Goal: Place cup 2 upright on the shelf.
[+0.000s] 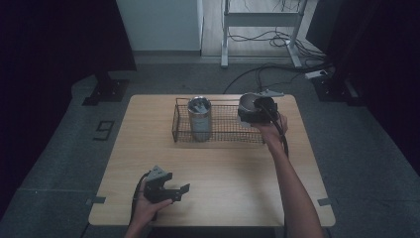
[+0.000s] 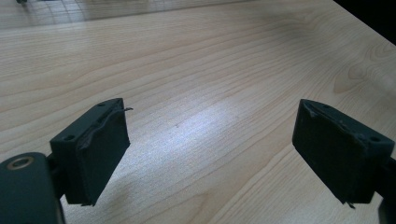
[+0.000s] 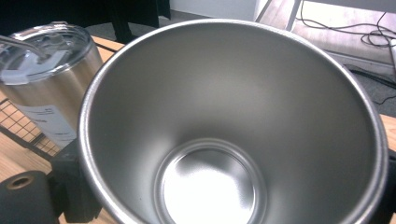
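My right gripper (image 1: 255, 111) is shut on an open steel cup (image 1: 247, 102), which it holds tilted above the right end of a wire basket (image 1: 223, 140). In the right gripper view the cup's bare inside (image 3: 233, 116) faces the camera, and the black jaws stand at its sides. A second steel tumbler (image 1: 199, 119) with a clear lid stands upright in the left part of the basket; its lid and label (image 3: 46, 79) are at the upper left of the right gripper view. My left gripper (image 1: 181, 192) rests near the table's front left, open, with bare wood between its pads (image 2: 98, 149).
The wooden table (image 1: 223, 173) stretches in front of the basket. The basket's wire floor (image 3: 18, 126) lies under the lidded tumbler. Beyond the table's far edge are a white desk frame (image 1: 260, 22), cables on the floor (image 1: 277, 69) and dark stands at both sides.
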Action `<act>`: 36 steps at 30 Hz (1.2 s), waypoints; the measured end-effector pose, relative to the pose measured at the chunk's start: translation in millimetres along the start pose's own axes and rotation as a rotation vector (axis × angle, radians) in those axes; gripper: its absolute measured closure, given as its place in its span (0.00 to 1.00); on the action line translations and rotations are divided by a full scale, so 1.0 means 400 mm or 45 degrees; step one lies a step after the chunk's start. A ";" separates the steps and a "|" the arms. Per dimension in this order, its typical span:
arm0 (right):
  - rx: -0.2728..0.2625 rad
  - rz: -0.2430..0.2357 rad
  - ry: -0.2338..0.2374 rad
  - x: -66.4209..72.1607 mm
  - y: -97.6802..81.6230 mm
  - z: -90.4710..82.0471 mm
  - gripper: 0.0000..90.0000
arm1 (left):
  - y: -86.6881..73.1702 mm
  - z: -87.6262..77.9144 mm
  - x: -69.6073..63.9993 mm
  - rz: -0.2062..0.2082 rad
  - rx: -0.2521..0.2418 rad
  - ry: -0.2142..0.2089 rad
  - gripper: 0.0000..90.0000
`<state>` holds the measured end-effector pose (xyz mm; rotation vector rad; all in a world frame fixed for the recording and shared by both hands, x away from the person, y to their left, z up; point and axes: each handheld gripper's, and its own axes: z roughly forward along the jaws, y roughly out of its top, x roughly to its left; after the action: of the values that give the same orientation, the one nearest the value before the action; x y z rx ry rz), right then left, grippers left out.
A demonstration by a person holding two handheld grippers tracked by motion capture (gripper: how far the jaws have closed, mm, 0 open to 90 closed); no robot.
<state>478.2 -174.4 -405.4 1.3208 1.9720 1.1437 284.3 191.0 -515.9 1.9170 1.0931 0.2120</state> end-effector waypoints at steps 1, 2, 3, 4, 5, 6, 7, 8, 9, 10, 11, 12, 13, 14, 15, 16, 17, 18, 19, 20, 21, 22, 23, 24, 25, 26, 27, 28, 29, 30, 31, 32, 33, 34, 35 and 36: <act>0.005 0.001 0.001 -0.001 -0.001 0.005 0.09 | 0.000 0.000 0.001 -0.001 0.001 0.001 0.12; 0.008 0.004 0.003 -0.001 -0.003 0.010 0.09 | -0.001 0.000 0.002 -0.002 0.002 0.002 0.12; 0.008 0.004 0.003 -0.001 -0.003 0.010 0.09 | -0.001 0.000 0.002 -0.002 0.002 0.002 0.12; 0.014 0.005 0.005 -0.003 -0.006 0.019 0.09 | -0.001 0.000 0.003 -0.005 0.001 0.002 0.12; 0.014 0.005 0.005 -0.003 -0.006 0.019 0.09 | -0.001 0.000 0.003 -0.005 0.001 0.002 0.12; 0.020 0.010 0.004 -0.003 -0.008 0.027 0.09 | 0.000 -0.001 0.003 -0.005 0.000 0.000 0.12; 0.019 0.016 0.005 -0.004 -0.009 0.031 0.09 | -0.001 -0.001 0.003 -0.004 -0.001 -0.001 0.12; 0.022 0.017 0.007 -0.005 -0.010 0.035 0.09 | -0.001 -0.002 0.003 -0.004 0.000 -0.001 0.12; 0.022 0.017 0.007 -0.005 -0.010 0.035 0.09 | -0.001 -0.002 0.003 -0.004 0.000 -0.001 0.12; 0.026 0.020 0.003 -0.006 -0.012 0.042 0.09 | -0.001 -0.001 0.003 -0.004 0.000 -0.002 0.12; 0.028 0.019 0.003 -0.007 -0.012 0.046 0.09 | -0.001 -0.001 0.002 -0.003 0.001 -0.002 0.12; 0.028 0.019 0.003 -0.007 -0.012 0.046 0.09 | -0.001 -0.001 0.002 -0.003 0.001 -0.002 0.12; 0.030 0.024 0.003 -0.008 -0.013 0.049 0.09 | -0.001 0.000 0.002 -0.002 0.002 -0.003 0.12; 0.030 0.027 0.005 -0.008 -0.013 0.052 0.09 | -0.002 0.000 0.003 -0.001 0.004 -0.004 0.12; 0.036 0.030 0.004 -0.010 -0.015 0.059 0.09 | -0.001 0.000 0.002 -0.005 0.005 -0.011 0.12; 0.037 0.034 0.004 -0.011 -0.016 0.062 0.09 | -0.001 0.000 0.002 -0.007 0.004 -0.017 0.12; 0.039 0.034 0.004 -0.012 -0.017 0.065 0.09 | -0.001 0.000 0.002 -0.010 0.003 -0.023 0.12; 0.041 0.035 0.002 -0.013 -0.018 0.069 0.09 | -0.001 0.000 0.002 -0.011 0.003 -0.021 0.12; 0.044 0.036 0.002 -0.014 -0.019 0.071 0.09 | -0.001 0.000 0.003 -0.009 0.005 -0.019 0.12; 0.045 0.036 0.004 -0.015 -0.020 0.074 0.09 | -0.001 0.000 0.003 -0.009 0.005 -0.019 0.12; 0.046 0.040 0.005 -0.016 -0.021 0.076 0.09 | -0.001 0.000 0.004 -0.013 0.004 -0.018 0.12; 0.048 0.045 0.007 -0.017 -0.022 0.078 0.09 | -0.001 0.000 0.003 -0.016 0.002 -0.020 0.12; 0.048 0.045 0.007 -0.017 -0.022 0.078 0.09 | -0.001 0.000 0.003 -0.016 0.002 -0.020 0.12; 0.048 0.055 0.010 -0.017 -0.024 0.082 0.09 | 0.000 0.000 0.002 -0.010 0.001 -0.018 0.12; 0.051 0.057 0.012 -0.018 -0.025 0.085 0.09 | -0.001 0.001 0.002 -0.006 0.003 -0.014 0.12; 0.051 0.057 0.012 -0.018 -0.025 0.085 0.09 | -0.001 0.001 0.002 -0.006 0.003 -0.014 0.12; 0.055 0.056 0.010 -0.018 -0.027 0.090 0.09 | -0.002 0.003 0.002 -0.002 0.012 -0.005 0.12; 0.060 0.055 0.010 -0.018 -0.028 0.092 0.09 | -0.003 0.004 0.003 -0.001 0.014 -0.002 0.12; 0.061 0.056 0.012 -0.018 -0.029 0.095 0.09 | -0.003 0.004 0.003 -0.001 0.015 0.000 0.12; 0.063 0.056 0.012 -0.018 -0.030 0.097 0.09 | -0.003 0.004 0.003 -0.001 0.015 0.000 0.12; 0.064 0.058 0.013 -0.017 -0.030 0.099 0.09 | -0.003 0.005 0.003 0.000 0.016 0.002 0.12; 0.066 0.057 0.013 -0.017 -0.031 0.101 0.09 | -0.003 0.005 0.004 0.002 0.018 0.005 0.12; 0.069 0.057 0.012 -0.017 -0.031 0.102 0.09 | -0.004 0.005 0.004 0.004 0.020 0.010 0.12; 0.071 0.056 0.014 -0.017 -0.032 0.104 0.09 | -0.004 0.006 0.004 0.004 0.021 0.011 0.12; 0.074 0.057 0.014 -0.017 -0.033 0.106 0.09 | -0.004 0.006 0.004 0.003 0.022 0.012 0.12; 0.075 0.058 0.012 -0.017 -0.034 0.108 0.09 | -0.004 0.006 0.004 0.003 0.022 0.012 0.12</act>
<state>507.7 -167.4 -439.8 1.3993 2.0064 1.1223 285.6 191.1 -519.2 1.9346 1.1019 0.2134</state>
